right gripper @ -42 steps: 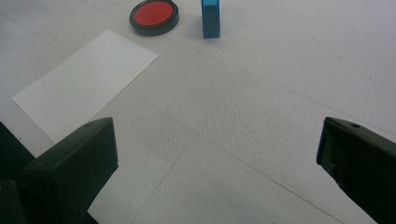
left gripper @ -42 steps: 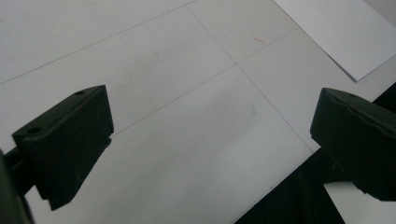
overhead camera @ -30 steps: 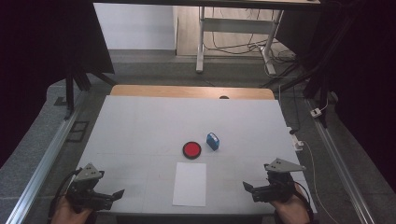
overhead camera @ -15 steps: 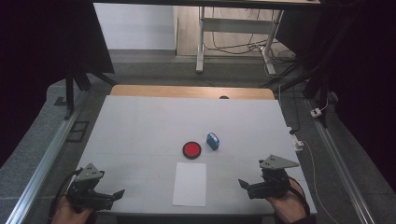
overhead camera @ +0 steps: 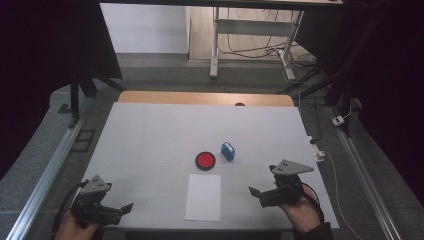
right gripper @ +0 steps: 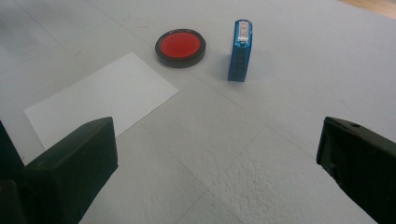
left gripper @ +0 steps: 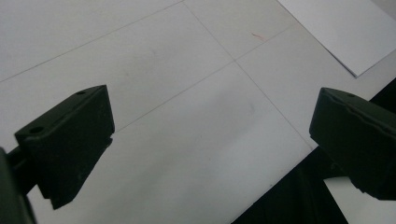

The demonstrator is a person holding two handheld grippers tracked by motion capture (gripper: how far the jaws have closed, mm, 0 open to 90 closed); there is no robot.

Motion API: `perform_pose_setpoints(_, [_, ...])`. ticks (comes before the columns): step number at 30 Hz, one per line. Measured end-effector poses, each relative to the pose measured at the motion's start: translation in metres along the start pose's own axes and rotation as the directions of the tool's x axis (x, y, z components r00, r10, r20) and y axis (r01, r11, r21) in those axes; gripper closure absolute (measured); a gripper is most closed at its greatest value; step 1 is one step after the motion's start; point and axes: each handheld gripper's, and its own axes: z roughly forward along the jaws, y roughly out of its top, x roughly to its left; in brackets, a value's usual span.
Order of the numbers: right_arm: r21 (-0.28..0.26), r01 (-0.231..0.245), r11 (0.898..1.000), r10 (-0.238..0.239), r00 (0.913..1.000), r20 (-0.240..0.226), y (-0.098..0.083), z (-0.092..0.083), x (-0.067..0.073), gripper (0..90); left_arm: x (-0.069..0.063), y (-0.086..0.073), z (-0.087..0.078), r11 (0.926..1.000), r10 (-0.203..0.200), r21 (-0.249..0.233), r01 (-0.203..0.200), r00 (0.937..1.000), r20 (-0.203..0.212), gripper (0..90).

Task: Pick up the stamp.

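From the high view the blue stamp (overhead camera: pixel 227 151) stands upright on the table (overhead camera: pixel 150 130) just right of the red ink pad (overhead camera: pixel 205 160), while the right gripper view shows its long axis running away from the released right gripper (right gripper: pixel 217 177).

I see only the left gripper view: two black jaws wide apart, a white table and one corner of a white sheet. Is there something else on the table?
Observer: Yes. Beyond the sheet lies a round red pad with a black rim.
Operator: Is something beside it?
Observer: A small blue block stands upright to its right, apart from it.
Operator: And the right tool?
Observer: The right tool is open and holds nothing, to the right of the sheet.
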Motion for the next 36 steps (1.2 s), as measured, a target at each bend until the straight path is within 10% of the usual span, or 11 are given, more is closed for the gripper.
perform_pose_setpoints(36, [0.102,-0.033,0.994,0.031,0.9993,0.021,0.037,0.061,-0.018,0.0,0.0,0.0,0.0,1.0,-0.003,0.003,0.003,1.0,-0.002,0.2])
